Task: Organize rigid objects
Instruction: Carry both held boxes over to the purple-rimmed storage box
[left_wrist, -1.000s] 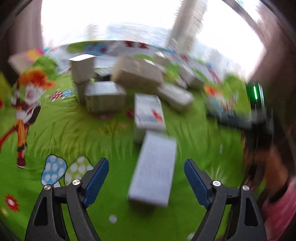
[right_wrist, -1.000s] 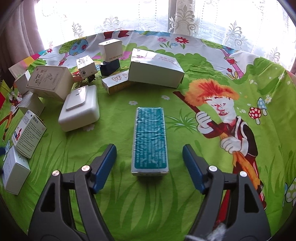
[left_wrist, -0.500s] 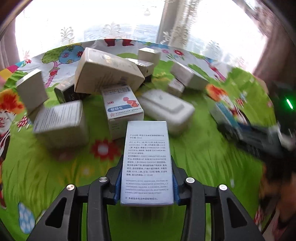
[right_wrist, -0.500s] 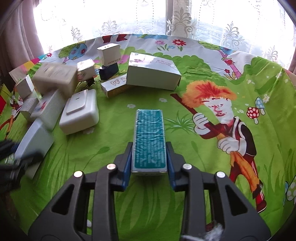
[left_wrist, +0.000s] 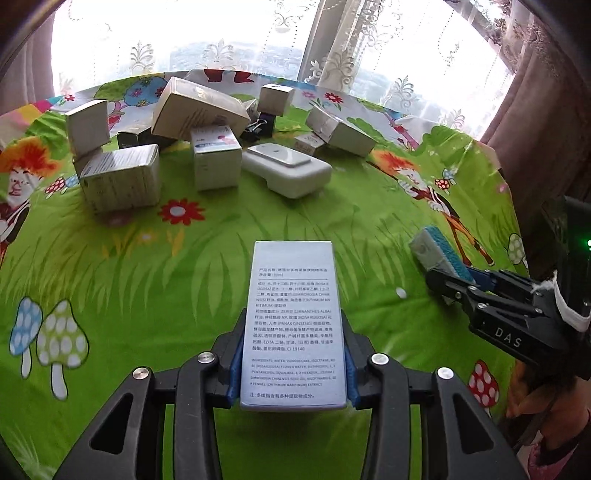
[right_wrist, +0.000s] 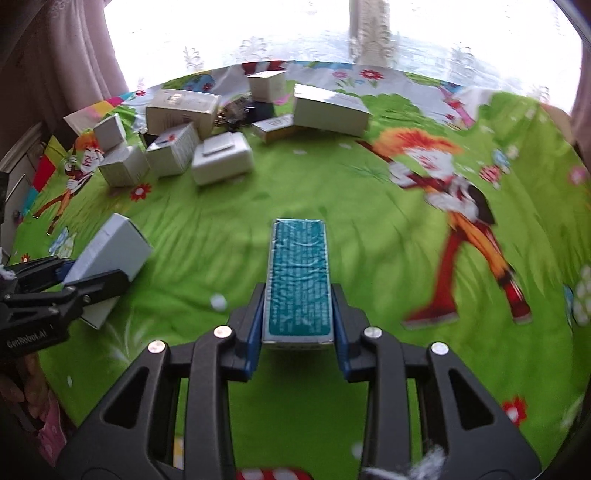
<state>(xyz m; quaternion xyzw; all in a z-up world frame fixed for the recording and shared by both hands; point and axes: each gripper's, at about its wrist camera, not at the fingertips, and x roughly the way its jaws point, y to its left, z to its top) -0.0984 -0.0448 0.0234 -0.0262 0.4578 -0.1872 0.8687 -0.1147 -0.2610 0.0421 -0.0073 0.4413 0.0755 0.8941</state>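
My left gripper (left_wrist: 292, 360) is shut on a long pale box with printed text (left_wrist: 293, 317), holding it by its near end above the green cartoon cloth. My right gripper (right_wrist: 297, 328) is shut on a narrow teal box (right_wrist: 298, 277), gripped the same way. In the left wrist view the right gripper (left_wrist: 452, 275) with the teal box (left_wrist: 439, 253) shows at the right. In the right wrist view the left gripper (right_wrist: 79, 277) with the pale box (right_wrist: 107, 254) shows at the left. Both boxes hang over open cloth.
A cluster of white and beige boxes (left_wrist: 122, 181) and a white plastic case (left_wrist: 288, 170) lies at the far side of the cloth (left_wrist: 147, 280). A black binder clip (left_wrist: 258, 125) sits among them. Curtains and a bright window stand behind. A person's hand (left_wrist: 546, 402) holds the right gripper.
Both grippers closed on their boxes, from open jaws a second ago. Since then both boxes have drawn back from the cluster toward the near side of the cloth.
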